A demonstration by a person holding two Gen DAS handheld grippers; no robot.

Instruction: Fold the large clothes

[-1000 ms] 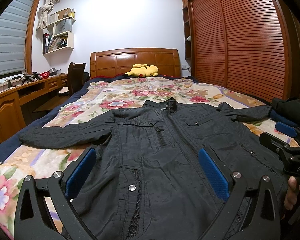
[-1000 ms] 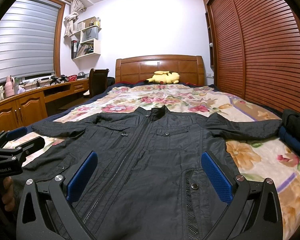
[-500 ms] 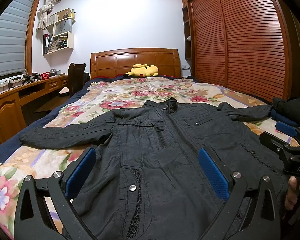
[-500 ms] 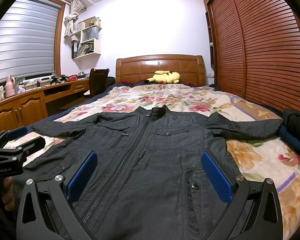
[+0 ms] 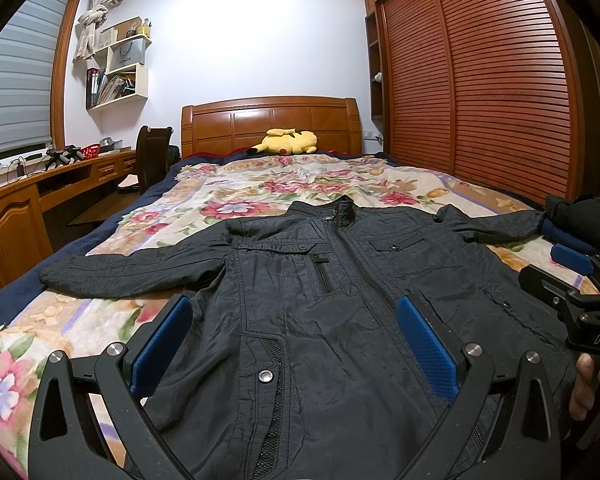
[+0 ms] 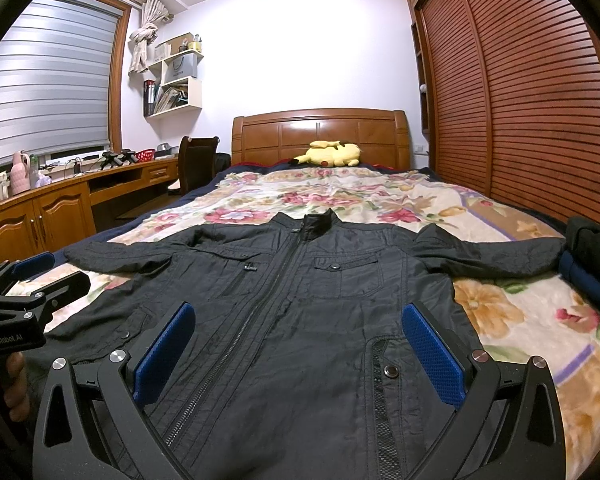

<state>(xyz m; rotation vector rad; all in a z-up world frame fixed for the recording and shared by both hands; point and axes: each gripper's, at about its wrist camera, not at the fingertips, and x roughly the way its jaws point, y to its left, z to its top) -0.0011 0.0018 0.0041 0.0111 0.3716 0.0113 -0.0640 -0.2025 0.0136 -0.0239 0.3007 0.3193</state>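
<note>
Two grippers, both with fingers spread wide, nothing pinched. Left gripper (image 5: 294,344) hangs over the lower left half of the black jacket (image 5: 340,300); right gripper (image 6: 296,348) hangs over the lower front near the zip. Whether the blue pads touch the cloth — cannot tell.

Jacket lies flat, front up and zipped, on the floral bedspread (image 6: 340,196), collar toward the wooden headboard (image 6: 320,136), hem toward the cameras, both sleeves stretched out sideways. The sleeve on the wardrobe side ends beside a dark folded pile (image 6: 592,256) at the bed edge.

Each view shows the other gripper at its edge, a hand (image 5: 588,384) on the handle — right gripper at the right of the left view, left gripper at the left of the right view.

Yellow plush toy (image 5: 288,142) sits by the headboard, well apart from the jacket. Slatted wardrobe doors (image 5: 500,100) on one side, wooden desk (image 6: 60,200) on the other.
</note>
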